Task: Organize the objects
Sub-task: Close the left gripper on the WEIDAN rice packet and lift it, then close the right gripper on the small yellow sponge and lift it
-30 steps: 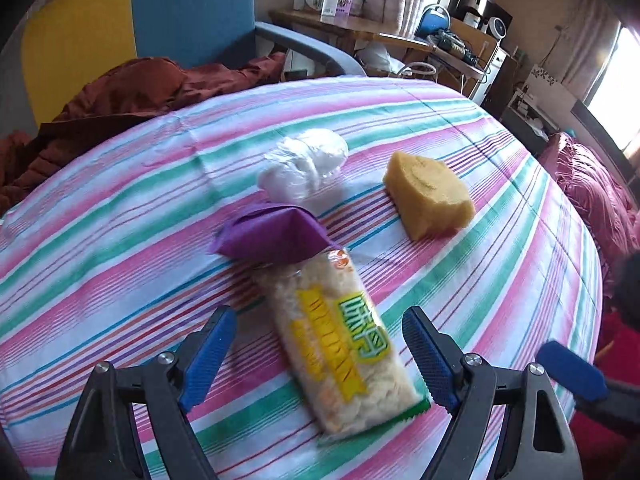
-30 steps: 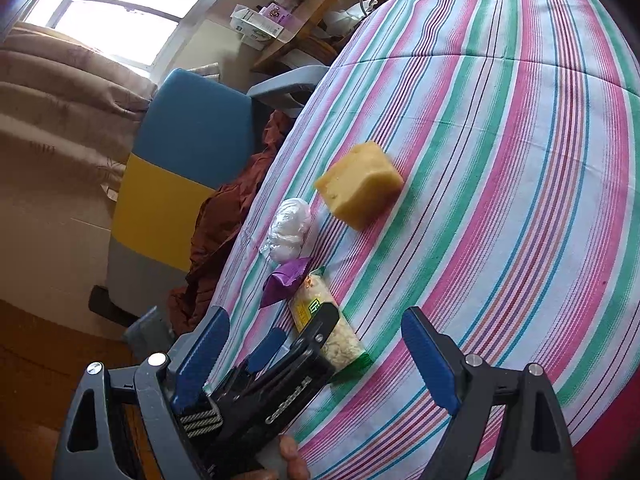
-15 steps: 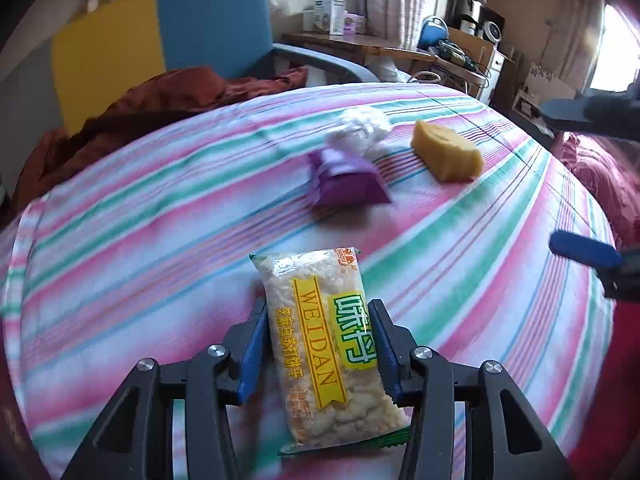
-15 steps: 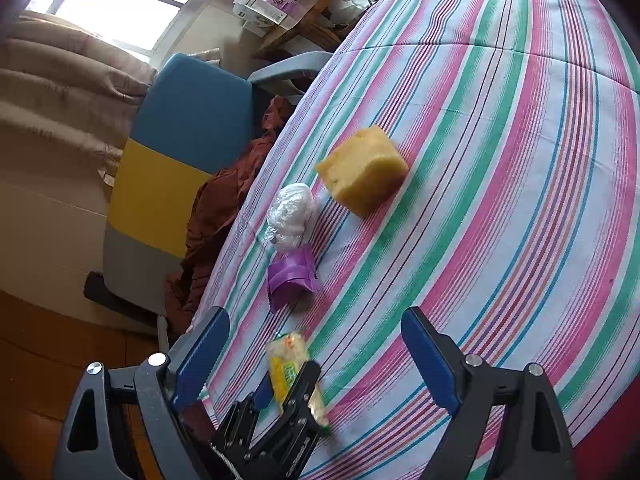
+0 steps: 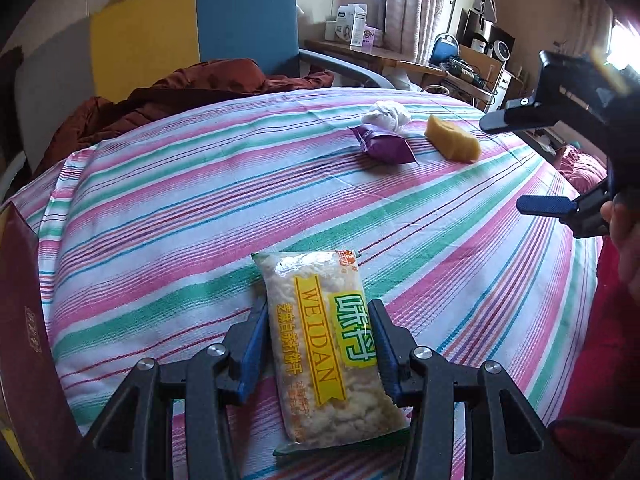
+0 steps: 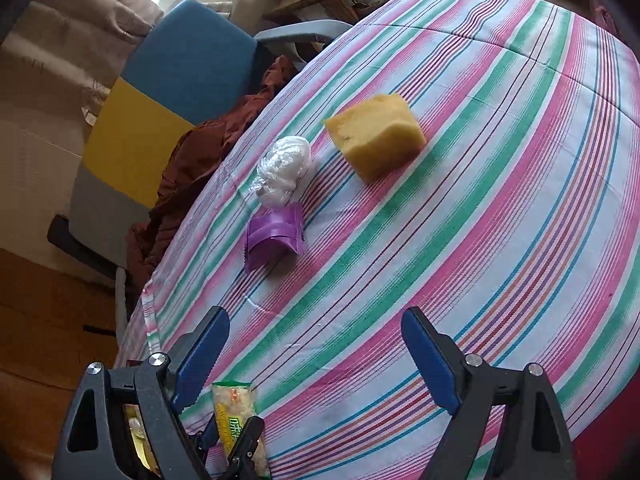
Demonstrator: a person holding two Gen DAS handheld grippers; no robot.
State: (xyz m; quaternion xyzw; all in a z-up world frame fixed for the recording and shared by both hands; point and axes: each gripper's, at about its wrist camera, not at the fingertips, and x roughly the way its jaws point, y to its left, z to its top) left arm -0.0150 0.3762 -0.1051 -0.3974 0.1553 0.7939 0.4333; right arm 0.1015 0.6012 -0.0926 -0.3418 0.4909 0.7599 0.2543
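My left gripper [image 5: 318, 320] is shut on a clear snack packet with a yellow and green label [image 5: 324, 340], holding it above the near edge of the striped tablecloth [image 5: 180, 216]. The packet also shows in the right wrist view [image 6: 234, 412]. A purple packet [image 5: 384, 146], a white plastic bag [image 5: 386, 114] and a yellow sponge [image 5: 452, 142] lie at the far side of the cloth. My right gripper [image 6: 316, 340] is open and empty above the cloth, short of the purple packet [image 6: 274, 236], the bag [image 6: 286, 170] and the sponge [image 6: 376, 138].
A dark red box [image 5: 28, 340] stands at the left edge of the table. A blue and yellow chair [image 5: 192, 28] with a brown garment [image 5: 160, 96] stands behind the table. A cluttered wooden desk [image 5: 400, 60] is at the back.
My left gripper closed on the snack packet and pulled it back toward the near left edge, away from the purple packet. My right gripper stayed open over the cloth.
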